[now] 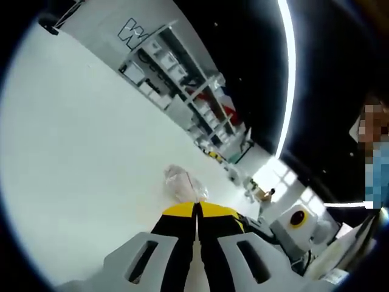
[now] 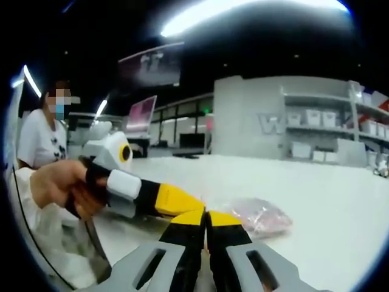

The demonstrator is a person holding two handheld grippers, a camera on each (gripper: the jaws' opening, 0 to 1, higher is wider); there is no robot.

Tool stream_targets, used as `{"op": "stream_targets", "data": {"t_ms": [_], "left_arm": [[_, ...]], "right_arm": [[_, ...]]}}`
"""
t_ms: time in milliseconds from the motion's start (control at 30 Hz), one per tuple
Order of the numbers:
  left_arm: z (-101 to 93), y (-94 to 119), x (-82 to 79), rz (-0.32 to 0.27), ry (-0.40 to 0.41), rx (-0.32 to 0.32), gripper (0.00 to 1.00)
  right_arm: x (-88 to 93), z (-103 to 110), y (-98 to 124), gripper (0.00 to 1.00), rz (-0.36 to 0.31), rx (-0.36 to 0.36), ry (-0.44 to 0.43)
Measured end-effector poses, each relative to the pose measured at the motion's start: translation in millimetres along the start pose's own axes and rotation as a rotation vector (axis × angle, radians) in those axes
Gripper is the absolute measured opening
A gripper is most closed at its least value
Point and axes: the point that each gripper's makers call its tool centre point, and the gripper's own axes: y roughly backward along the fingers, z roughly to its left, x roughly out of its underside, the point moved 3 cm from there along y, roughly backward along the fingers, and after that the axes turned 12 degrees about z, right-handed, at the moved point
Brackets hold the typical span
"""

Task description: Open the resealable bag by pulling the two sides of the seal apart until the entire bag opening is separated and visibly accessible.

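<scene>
**Both hand-held grippers pinch the bag seal**

Our left hand-held gripper (image 1: 197, 210) is closed at the bag (image 1: 182, 184); our right hand-held gripper (image 2: 206, 218) meets it, closed on the seal too. The bag lies on the white desk (image 1: 79, 152). We could slip off the thin film if we pull unevenly. Shelves (image 2: 322, 131) line the dim room's wall.

left gripper view: rolled, low | both near bag (image 1: 182, 184) (image 2: 258, 217)
</scene>
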Motion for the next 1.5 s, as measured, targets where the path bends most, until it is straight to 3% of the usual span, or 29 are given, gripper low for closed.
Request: {"op": "stream_targets", "data": {"t_ms": [600,1500], "left_arm": [[2.2,-0.1,-1.1,-0.003,-0.005,-0.006,0.01],[0.5,-2.5,-1.6,0.013,0.022,0.017,0.03]], "right_arm": [[-0.9,-4.6,1.3,0.0,-0.011,0.024,-0.006],[-0.1,-2.2,1.8,0.0,-0.016,0.001,-0.01]]}}
